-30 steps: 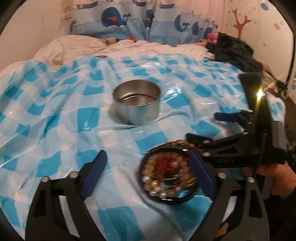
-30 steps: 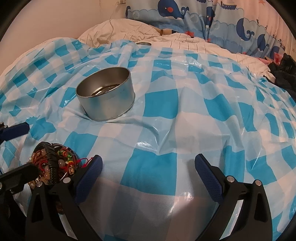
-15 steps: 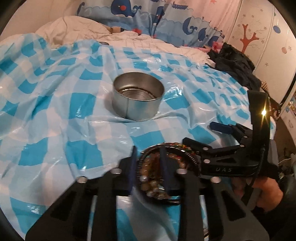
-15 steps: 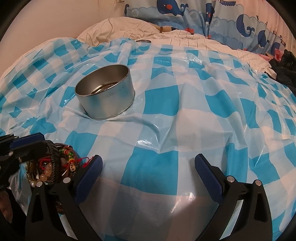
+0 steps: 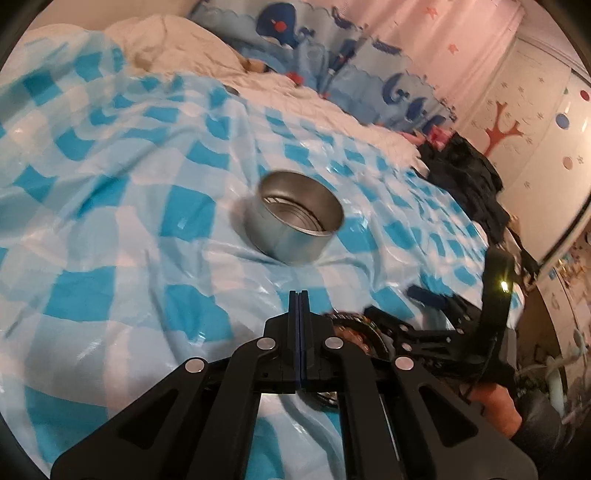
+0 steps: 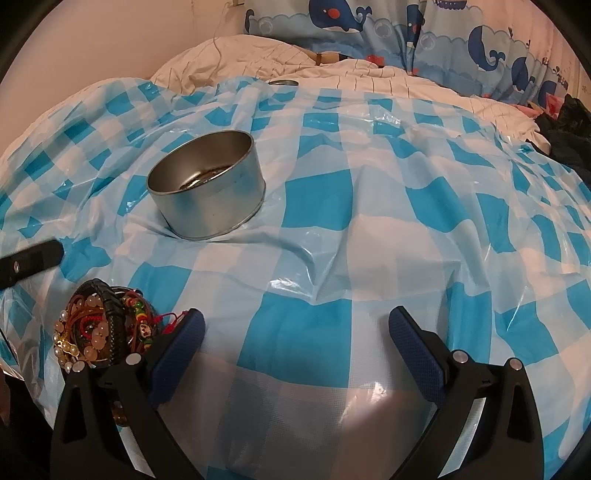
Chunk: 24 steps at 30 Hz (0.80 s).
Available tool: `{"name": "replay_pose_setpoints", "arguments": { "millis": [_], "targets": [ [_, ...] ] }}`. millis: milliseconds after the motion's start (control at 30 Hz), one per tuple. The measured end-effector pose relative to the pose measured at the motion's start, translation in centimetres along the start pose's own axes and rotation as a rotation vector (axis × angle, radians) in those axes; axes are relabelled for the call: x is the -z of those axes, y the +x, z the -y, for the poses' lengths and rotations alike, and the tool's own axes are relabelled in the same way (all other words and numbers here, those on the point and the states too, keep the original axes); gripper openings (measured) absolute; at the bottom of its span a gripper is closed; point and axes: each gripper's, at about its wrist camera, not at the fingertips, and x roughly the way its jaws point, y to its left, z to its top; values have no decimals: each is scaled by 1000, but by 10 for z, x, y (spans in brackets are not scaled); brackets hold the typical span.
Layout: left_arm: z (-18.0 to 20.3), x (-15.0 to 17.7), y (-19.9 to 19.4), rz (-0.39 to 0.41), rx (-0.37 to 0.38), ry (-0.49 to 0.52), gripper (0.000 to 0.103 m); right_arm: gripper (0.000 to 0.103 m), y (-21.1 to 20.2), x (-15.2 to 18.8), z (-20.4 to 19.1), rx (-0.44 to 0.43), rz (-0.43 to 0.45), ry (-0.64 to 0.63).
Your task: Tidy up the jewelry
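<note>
A tangled pile of beaded bracelets lies on the blue checked plastic sheet, just left of my right gripper's left finger. In the left wrist view the bracelets peek out behind my left gripper's right finger. My left gripper is shut, pads pressed flat together with nothing seen between them, and its tip sits left of and beyond the pile. A round metal tin stands open further back. My right gripper is open over bare sheet, nothing between its fingers.
The sheet covers a soft, wrinkled bed. A white quilt and whale-print pillows lie at the head. Dark clothes are heaped at the right edge. A person's hand holds the right gripper.
My left gripper went from wide open around the bracelet pile to fully shut, rolling and swinging left off the pile. The bracelets stay on the sheet. The right gripper has not moved.
</note>
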Motion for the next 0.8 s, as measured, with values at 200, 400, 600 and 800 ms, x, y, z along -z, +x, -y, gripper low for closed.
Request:
{"name": "replay_pose_setpoints", "arguments": {
  "millis": [200, 400, 600, 800],
  "targets": [
    [16, 6, 19, -48, -38, 68, 35, 96, 0, 0, 0, -1, 0, 0],
    [19, 11, 33, -90, -63, 91, 22, 96, 1, 0, -1, -3, 0, -1],
    [14, 5, 19, -27, -36, 45, 11, 96, 2, 1, -1, -5, 0, 3],
    [-8, -5, -3, 47, -7, -59, 9, 96, 3, 1, -1, -4, 0, 3]
  ]
}}
